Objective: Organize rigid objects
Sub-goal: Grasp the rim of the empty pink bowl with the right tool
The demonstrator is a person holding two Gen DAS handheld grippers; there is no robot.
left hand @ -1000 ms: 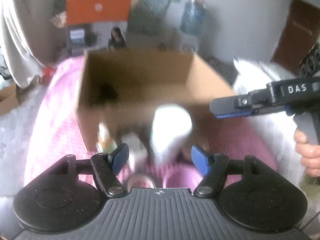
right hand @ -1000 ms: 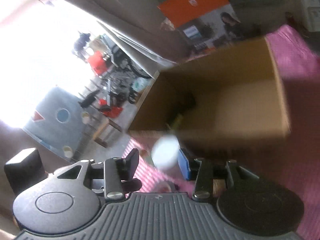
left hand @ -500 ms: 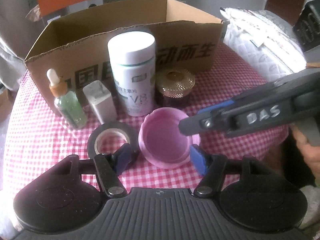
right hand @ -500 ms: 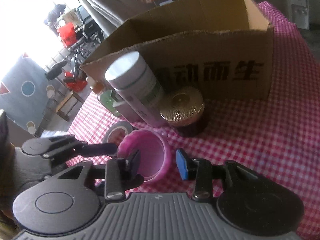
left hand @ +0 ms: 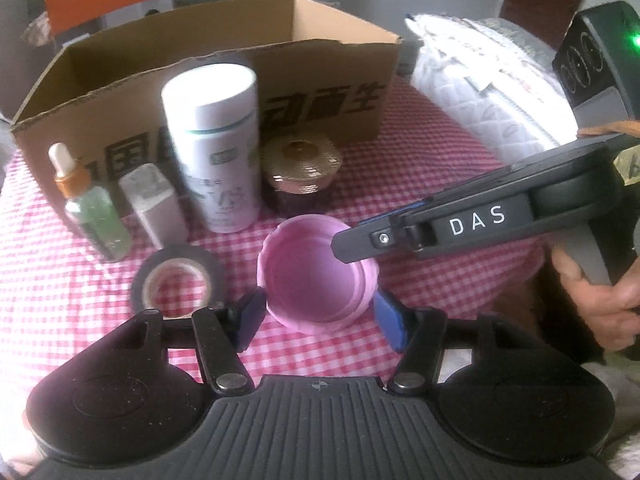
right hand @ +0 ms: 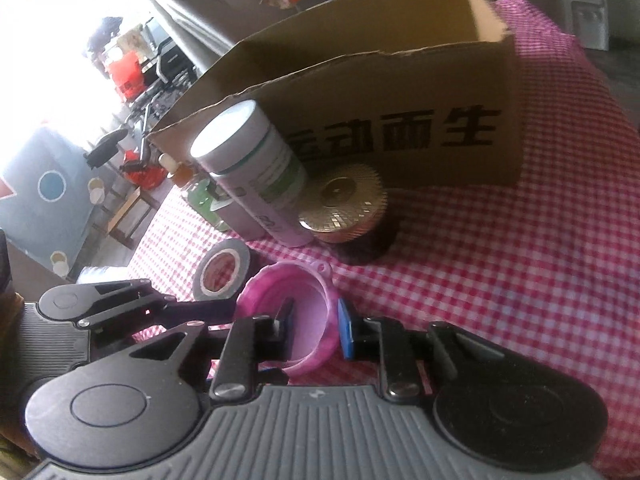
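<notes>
Pink cup sits open side up on the red-checked cloth, in front of the cardboard box and between both tools. Seen from the left wrist, the left gripper straddles the whole cup, its jaws closing with the blue pads just beside the cup's walls; whether they press cannot be told. The right gripper is clearer in its own view: one finger inside the cup, the other outside, jaws closing on the near wall and seemingly pinching it.

Only the left view shows the small white block and the full green dropper bottle; from the right they are mostly hidden behind the white bottle. The right view alone shows a bright room with clutter beyond the table. Both show the tape roll and the gold-lidded jar.

"DAS" is printed in white on the right tool's side. Large black Chinese characters run along the box front; the bottle's green label is too blurred to read.
</notes>
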